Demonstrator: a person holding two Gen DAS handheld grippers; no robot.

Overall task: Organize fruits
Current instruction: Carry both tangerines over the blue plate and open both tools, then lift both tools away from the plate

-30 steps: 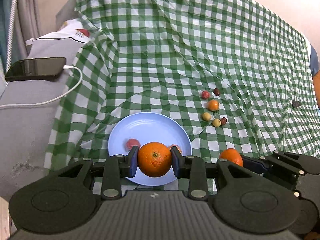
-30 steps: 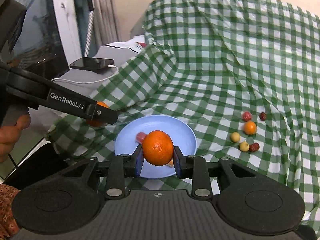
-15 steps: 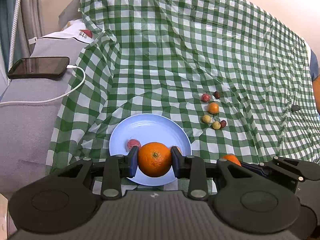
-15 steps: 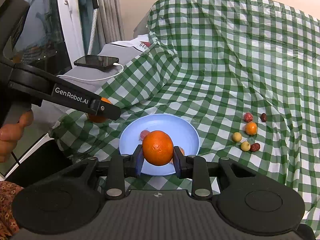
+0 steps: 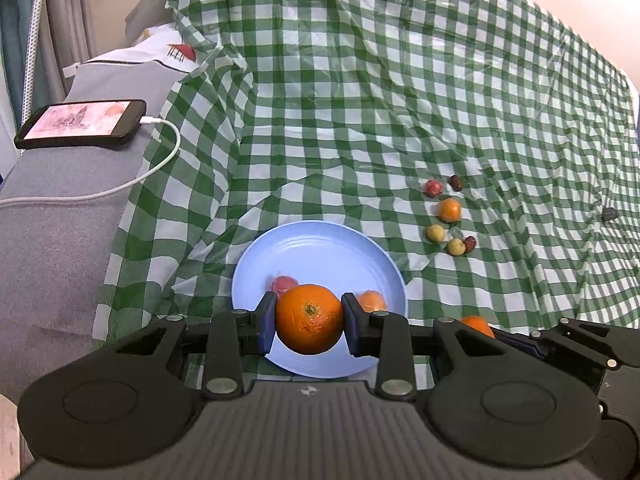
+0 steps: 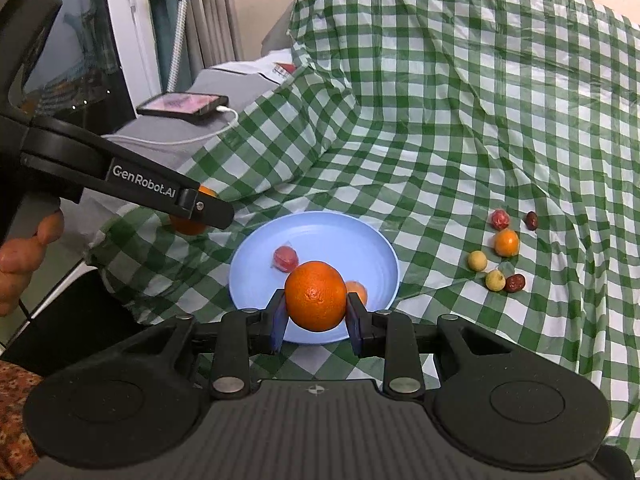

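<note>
Green checked cloth lies under the plate [image 5: 320, 248]; both grippers [image 5: 310, 320] [image 6: 316, 312] keep fingers clamped on oranges [image 5: 310, 318] [image 6: 316, 296], left now nearer, ready for release.

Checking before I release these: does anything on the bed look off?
Nothing is spilled or damaged. The checked cloth lies rumpled, so the blue plate may not sit level. A charging phone lies at the left.
</note>
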